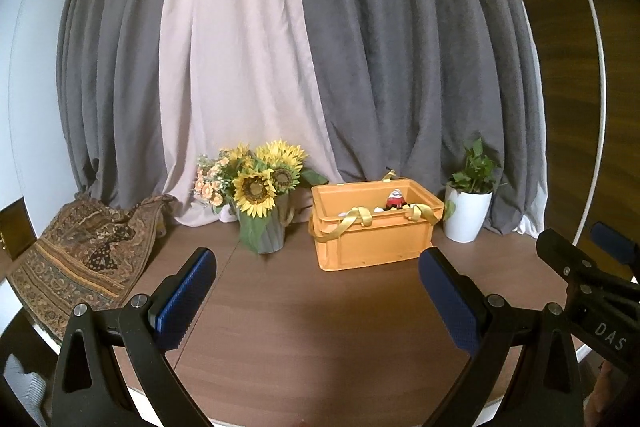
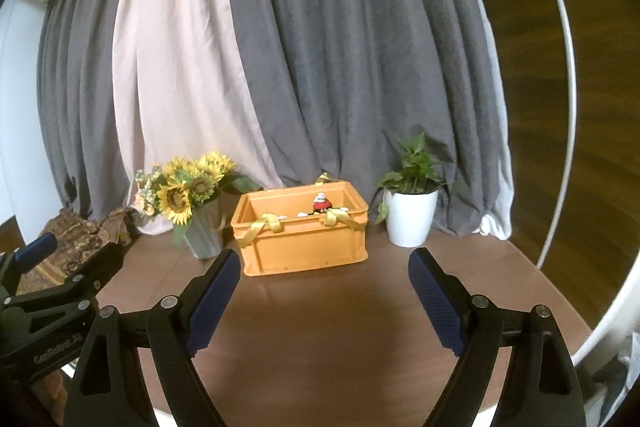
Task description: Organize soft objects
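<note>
On the far side of the brown wood table (image 2: 320, 339), the soft stuff looks packed already.
A red-and-white plush toy (image 2: 321, 203) and some pale bits sit inside the orange plastic crate (image 2: 308, 247), yellow ribbon straps (image 2: 262, 223) draped over its rim. Left gripper (image 1: 316, 297) and right gripper (image 2: 324, 301) hang near, fingers spread wide, holding nothing. Only the patterned brown cloth (image 1: 80, 259) at far left seems unsorted, I'd guess.

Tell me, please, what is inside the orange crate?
Inside the orange crate a small red-and-white plush figure and some white items show above the rim; the near wall hides anything lower.
</note>
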Motion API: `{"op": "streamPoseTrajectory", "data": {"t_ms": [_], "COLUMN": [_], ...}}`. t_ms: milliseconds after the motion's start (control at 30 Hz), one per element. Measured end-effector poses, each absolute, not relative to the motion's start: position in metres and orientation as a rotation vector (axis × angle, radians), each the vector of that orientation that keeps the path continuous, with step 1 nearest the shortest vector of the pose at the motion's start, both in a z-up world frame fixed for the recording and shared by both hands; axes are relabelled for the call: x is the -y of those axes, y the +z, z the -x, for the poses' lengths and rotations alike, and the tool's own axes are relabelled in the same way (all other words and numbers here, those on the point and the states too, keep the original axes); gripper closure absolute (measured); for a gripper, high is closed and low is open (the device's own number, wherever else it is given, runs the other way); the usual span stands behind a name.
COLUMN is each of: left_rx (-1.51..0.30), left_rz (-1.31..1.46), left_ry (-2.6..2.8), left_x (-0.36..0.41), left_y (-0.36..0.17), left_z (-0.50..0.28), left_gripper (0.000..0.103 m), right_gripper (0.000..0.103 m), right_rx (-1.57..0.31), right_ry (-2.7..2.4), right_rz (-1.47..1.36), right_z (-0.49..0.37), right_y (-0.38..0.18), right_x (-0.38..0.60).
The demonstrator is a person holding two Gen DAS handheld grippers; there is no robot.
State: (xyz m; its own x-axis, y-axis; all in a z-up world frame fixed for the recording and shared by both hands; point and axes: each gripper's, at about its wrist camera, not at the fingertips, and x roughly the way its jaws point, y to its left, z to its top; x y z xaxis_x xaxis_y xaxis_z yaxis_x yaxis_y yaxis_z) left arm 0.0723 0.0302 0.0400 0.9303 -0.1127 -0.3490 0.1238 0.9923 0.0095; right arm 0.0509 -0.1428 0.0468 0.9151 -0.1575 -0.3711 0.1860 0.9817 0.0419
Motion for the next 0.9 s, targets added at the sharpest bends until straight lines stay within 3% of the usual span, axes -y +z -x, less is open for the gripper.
{"op": "streamPoseTrajectory", "data": {"t_ms": [900], "left_rx": [-0.329], "left_rz": [-0.019], "left_ry": [-0.100], "left_x": [-0.021], "left_y": [0.051], "left_z": [-0.019], "left_gripper": [0.000], "right_gripper": [0.016], "right_rx": [-0.360], "right_ry": [-0.149], "right_rz": [-0.065], "right_z": [0.004], "right_y": [0.057], "right_x": [0.147]}}
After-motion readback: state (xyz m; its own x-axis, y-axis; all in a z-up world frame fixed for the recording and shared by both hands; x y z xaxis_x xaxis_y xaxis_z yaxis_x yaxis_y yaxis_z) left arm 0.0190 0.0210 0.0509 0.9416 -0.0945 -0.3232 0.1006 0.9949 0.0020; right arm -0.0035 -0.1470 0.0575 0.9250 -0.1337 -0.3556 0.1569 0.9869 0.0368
